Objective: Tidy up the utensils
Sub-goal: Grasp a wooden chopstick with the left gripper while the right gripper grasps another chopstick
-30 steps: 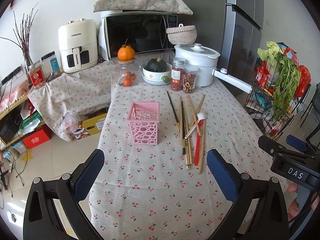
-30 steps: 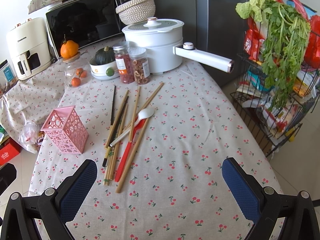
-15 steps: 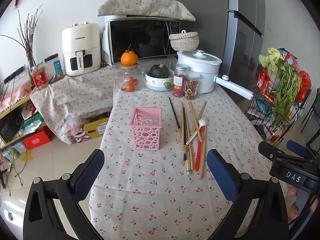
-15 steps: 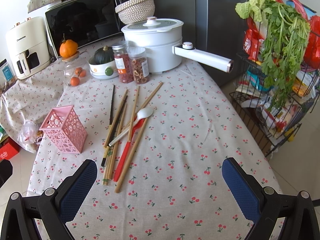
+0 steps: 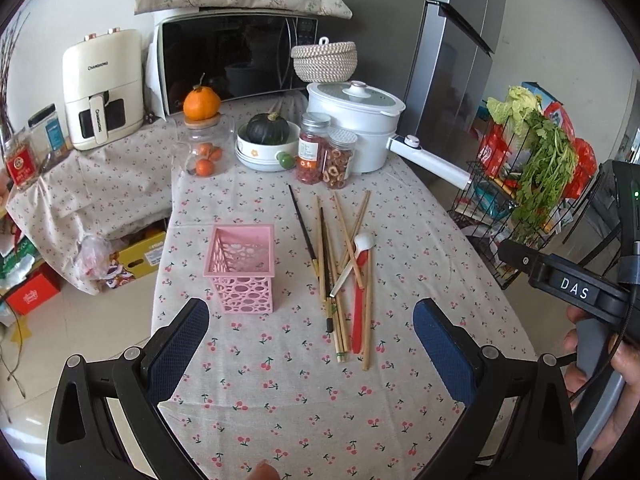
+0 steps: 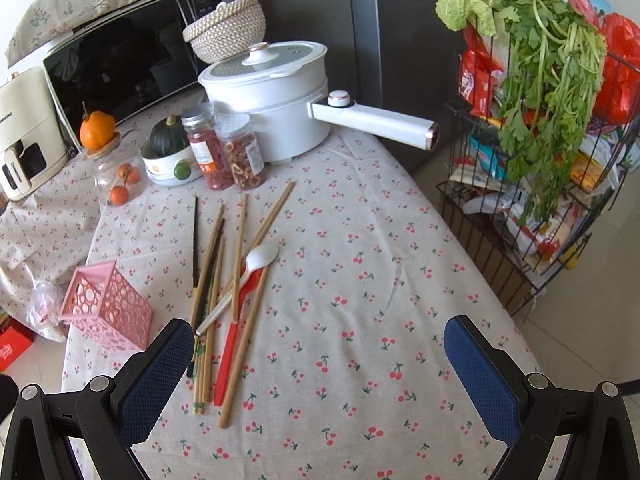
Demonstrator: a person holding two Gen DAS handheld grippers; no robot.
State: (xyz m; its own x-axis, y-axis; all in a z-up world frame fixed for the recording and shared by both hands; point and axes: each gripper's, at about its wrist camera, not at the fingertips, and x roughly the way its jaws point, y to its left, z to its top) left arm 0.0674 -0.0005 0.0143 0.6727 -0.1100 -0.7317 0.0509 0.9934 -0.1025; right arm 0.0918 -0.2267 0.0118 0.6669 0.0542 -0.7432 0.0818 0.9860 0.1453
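Chopsticks (image 5: 325, 264) lie in a loose heap on the cherry-print desk (image 5: 280, 392), mixed with a white spoon (image 5: 354, 258) and a red spoon (image 5: 358, 300); the white one rests across the red one's upper end. One dark chopstick (image 5: 303, 227) lies at the left edge of the heap, angled toward the jars. A pink basket (image 5: 242, 268) stands upright just left of the heap, apart from it, and nothing shows inside it.

Both grippers hover above the near end of the desk. The left gripper (image 5: 310, 344) has its fingers (image 5: 178, 346) spread wide and released, gripping nothing, with the basket and heap ahead between them. The right gripper (image 6: 318, 372) is likewise released, its left pad over the near ends of the chopsticks; whether it touches them I cannot tell. A hand (image 5: 612, 364) holds the right gripper's handle at the right edge of the left view.

At the far end stand a white pot (image 5: 354, 120), two jars (image 5: 326, 156), a bowl (image 5: 260, 156) with a squash, and a microwave (image 5: 236, 60).
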